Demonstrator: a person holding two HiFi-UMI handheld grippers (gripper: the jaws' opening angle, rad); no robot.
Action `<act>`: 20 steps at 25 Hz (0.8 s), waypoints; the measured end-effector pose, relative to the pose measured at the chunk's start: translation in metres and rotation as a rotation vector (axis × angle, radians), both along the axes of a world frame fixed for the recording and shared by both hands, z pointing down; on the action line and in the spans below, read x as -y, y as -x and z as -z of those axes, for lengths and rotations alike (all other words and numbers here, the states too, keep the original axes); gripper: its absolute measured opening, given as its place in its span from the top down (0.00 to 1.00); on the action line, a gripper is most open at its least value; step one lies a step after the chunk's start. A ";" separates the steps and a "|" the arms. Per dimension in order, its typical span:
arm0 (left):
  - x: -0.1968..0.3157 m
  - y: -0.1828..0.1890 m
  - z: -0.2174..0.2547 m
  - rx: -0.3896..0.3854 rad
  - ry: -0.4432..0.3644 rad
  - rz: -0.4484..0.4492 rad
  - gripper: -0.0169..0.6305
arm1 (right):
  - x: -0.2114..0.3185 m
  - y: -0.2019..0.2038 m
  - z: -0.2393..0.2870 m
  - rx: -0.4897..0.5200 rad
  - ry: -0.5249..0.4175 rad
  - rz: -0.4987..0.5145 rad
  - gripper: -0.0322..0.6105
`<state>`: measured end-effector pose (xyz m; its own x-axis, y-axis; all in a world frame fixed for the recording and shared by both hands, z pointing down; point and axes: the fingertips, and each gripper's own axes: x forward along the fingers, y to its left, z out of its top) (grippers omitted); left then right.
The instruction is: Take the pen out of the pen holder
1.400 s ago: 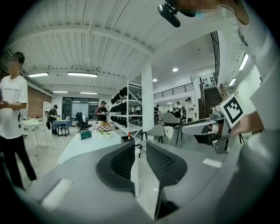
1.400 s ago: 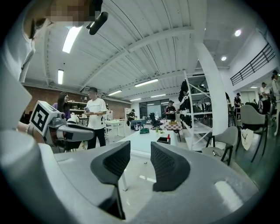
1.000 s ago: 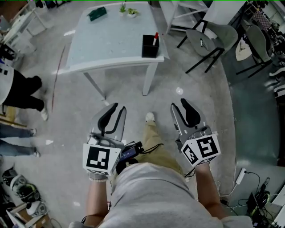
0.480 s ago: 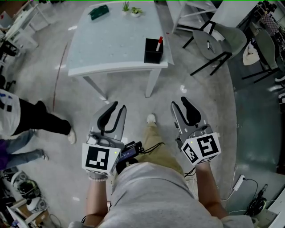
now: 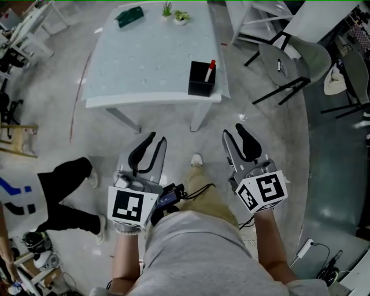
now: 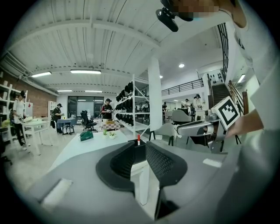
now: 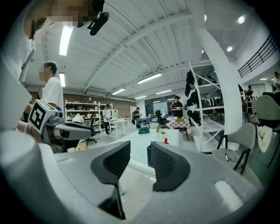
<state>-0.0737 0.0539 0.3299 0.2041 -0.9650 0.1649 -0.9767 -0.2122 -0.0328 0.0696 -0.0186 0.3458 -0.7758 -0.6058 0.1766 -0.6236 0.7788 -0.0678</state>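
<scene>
A black pen holder [image 5: 201, 81] stands near the right front corner of a pale table [image 5: 144, 58]. A pen with a red cap [image 5: 211, 67] sticks up out of it. Both grippers hang low over the floor, well short of the table. My left gripper [image 5: 156, 140] is open by a narrow gap with nothing in it. In the left gripper view the holder [image 6: 139, 154] and the pen's red cap [image 6: 138, 141] show far off, between the jaws. My right gripper [image 5: 232, 134] is also open and empty; its view shows the red cap [image 7: 166, 141] beyond the jaws.
A green object [image 5: 127, 15] and small potted plants [image 5: 173, 13] sit at the table's far edge. Grey chairs [image 5: 289, 58] stand to the right of the table. A bystander's legs [image 5: 63, 193] are on the floor at the left. Cables lie at the lower right.
The table and pen holder have slid lower in the head view, closer to me. The bystander at the left has walked down the frame. Both grippers hold the same pose.
</scene>
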 end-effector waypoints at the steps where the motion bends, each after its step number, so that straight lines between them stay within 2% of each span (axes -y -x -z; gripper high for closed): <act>1: 0.007 0.002 0.001 0.001 -0.001 0.003 0.85 | 0.007 0.002 0.001 0.001 0.000 0.002 0.73; 5: 0.037 0.008 0.006 0.005 -0.011 0.021 0.85 | 0.037 0.008 0.001 0.003 0.002 0.013 0.73; 12: 0.080 0.015 0.002 0.010 0.028 0.065 0.85 | 0.086 0.019 -0.003 0.007 0.009 0.050 0.73; 16: 0.105 0.017 0.006 0.002 -0.003 0.077 0.85 | 0.113 0.026 -0.002 0.003 0.010 0.078 0.73; 20: 0.127 0.015 0.010 0.011 0.002 0.086 0.85 | 0.134 0.025 0.000 0.006 0.020 0.099 0.73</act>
